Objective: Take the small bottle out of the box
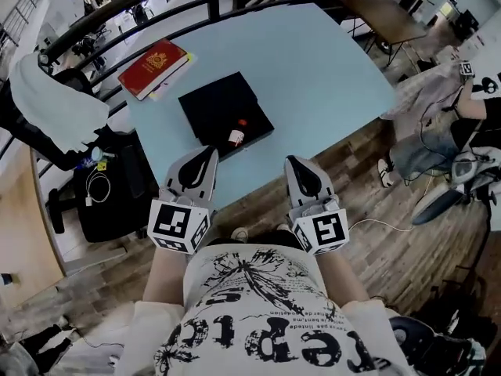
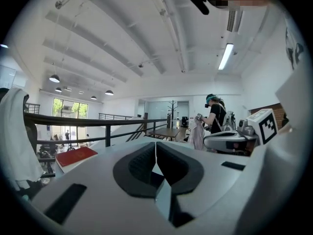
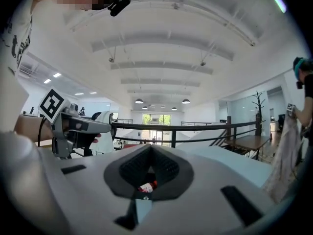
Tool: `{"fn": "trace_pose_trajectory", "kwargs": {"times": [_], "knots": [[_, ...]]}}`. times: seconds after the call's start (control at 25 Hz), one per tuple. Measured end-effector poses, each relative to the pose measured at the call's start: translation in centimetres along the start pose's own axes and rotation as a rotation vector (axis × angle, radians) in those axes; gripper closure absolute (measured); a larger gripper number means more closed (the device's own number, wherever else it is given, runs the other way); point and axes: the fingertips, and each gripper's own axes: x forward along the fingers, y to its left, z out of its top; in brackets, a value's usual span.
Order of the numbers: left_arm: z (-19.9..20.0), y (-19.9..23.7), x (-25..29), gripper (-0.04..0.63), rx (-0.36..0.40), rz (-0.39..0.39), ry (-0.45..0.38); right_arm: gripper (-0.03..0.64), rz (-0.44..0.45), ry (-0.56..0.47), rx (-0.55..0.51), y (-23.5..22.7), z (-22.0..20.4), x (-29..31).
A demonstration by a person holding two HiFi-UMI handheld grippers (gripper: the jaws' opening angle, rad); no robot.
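Flat, matte-black square box (image 1: 213,103) with a small bottle (image 1: 237,136), red-capped, lying at its near edge. Before the box: left gripper (image 1: 210,152) and right gripper (image 1: 292,161), jaws closed, empty.

**Hardly any print legible**

The person's shirt (image 1: 266,319) is showing large black letters, seen upside down, with finer lines of print beside them; none of it is reading with certainty. The red book (image 1: 154,66) on the worktop (image 1: 329,69) is carrying a gold emblem, its lettering too small to make out. The small bottle (image 1: 237,135) is wearing a pale label with unreadable print. The left tool (image 1: 207,153) and right tool (image 1: 292,163) are each bearing square black-and-white code markers, without letters or numbers.
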Motion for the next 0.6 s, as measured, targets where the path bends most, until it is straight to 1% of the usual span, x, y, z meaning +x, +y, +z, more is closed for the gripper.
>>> {"fn": "trace_pose_trajectory", "kwargs": {"times": [0.24,0.44,0.6], "knots": [[-0.7,2.8,3.0,0.574,-0.039,0.120,0.034,0.606,0.137,0.021,0.002,-1.9,-0.5,5.8],[-1.7,3.9,6.5,0.574,-0.065,0.252,0.057,0.606,0.304,0.036,-0.024,-4.4,-1.1,10.9],[-1.8,4.8,8.6,0.574,-0.119,0.367,0.087,0.606,0.442,0.063,-0.042,-6.0,-0.4,14.3]]}}
